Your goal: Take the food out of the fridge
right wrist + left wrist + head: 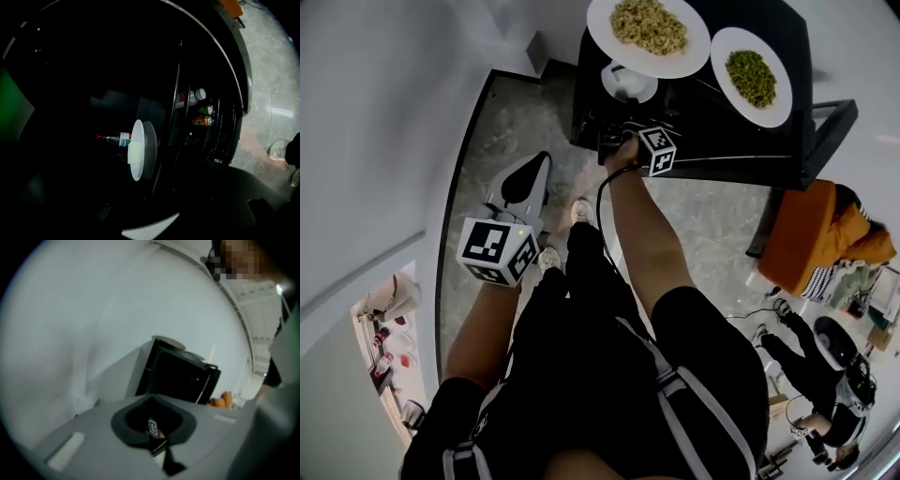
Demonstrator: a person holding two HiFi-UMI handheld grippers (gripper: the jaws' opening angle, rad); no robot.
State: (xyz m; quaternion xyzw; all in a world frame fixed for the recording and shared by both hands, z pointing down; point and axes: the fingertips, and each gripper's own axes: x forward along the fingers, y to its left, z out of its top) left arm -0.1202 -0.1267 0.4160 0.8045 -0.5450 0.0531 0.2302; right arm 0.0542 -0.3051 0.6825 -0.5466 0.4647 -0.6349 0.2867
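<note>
White plate (137,149) before the right gripper (617,133) (jaws too dark).

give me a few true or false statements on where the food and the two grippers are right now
1. Two plates of food, one yellowish and one green, sit on top of the black fridge. True.
2. The left gripper grips a plate. False: its jaws are together on nothing, over the floor and away from the fridge.
3. The right gripper view shows a white plate inside the dark fridge. True.
4. The drink cans stand on the floor. False: they are on the fridge's door shelves.
</note>
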